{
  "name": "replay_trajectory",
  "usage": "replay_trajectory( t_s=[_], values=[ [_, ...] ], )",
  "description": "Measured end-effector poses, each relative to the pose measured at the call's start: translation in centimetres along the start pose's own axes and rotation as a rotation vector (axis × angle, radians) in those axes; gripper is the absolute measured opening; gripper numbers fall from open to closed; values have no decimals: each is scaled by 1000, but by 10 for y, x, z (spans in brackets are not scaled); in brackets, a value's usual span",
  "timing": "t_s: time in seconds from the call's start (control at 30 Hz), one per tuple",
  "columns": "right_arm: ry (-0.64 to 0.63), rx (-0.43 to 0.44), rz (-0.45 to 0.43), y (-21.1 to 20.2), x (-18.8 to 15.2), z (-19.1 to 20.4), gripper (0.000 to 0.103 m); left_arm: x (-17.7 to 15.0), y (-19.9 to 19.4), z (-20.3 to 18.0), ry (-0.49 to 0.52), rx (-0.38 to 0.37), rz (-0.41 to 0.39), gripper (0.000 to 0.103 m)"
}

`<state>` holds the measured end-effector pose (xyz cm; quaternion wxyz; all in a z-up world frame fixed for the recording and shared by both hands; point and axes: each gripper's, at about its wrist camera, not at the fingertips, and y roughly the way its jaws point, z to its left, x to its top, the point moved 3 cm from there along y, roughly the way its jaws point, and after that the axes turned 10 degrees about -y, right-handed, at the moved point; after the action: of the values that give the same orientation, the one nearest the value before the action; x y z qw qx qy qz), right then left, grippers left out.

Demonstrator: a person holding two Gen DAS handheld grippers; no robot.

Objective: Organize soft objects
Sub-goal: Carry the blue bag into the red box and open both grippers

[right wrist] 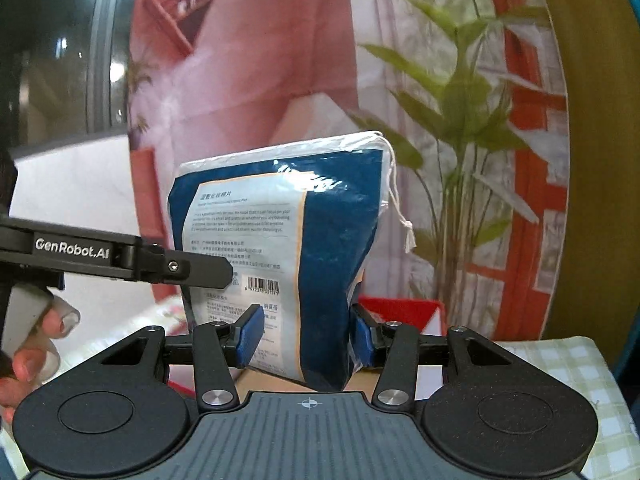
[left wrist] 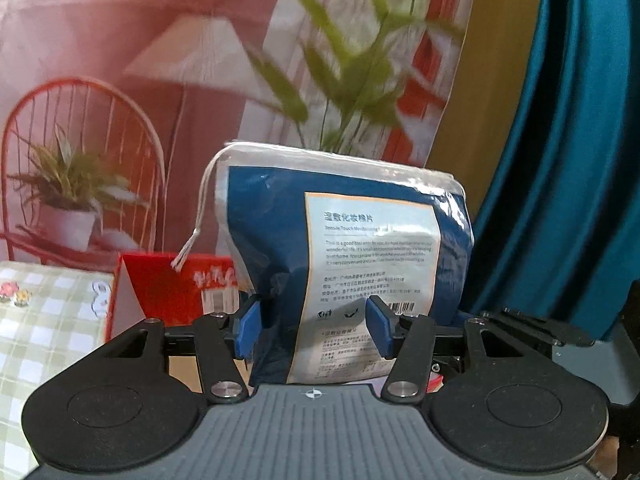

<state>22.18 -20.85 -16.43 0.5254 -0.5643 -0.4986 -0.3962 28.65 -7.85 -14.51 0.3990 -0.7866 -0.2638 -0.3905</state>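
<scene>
The blue cotton-pad pouch (left wrist: pixel 344 240) is pinched by both the left gripper (left wrist: pixel 314 326) and right gripper (right wrist: pixel 308 334), carried aloft; a steady set-down among the soft things seems called for next.

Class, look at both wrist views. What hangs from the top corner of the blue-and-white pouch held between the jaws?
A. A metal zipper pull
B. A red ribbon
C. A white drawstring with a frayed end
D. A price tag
C: a white drawstring runs down from the top corner of the pouch and ends in a frayed tassel.
</scene>
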Motion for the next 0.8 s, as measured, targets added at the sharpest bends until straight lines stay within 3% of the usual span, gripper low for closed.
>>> replay_trajectory(
  t_s=[0.4, 0.6, 0.8],
  values=[
    [62, -3, 102, 35, -39, -23, 44, -26, 55, 15, -41, 31, 155, 57],
    [102, -16, 121, 39, -48, -29, 45, -28, 65, 20, -36, 41, 180, 58],
    [106, -75, 112, 32, -51, -34, 47, -28, 63, 25, -27, 91, 163, 67]
  ],
)
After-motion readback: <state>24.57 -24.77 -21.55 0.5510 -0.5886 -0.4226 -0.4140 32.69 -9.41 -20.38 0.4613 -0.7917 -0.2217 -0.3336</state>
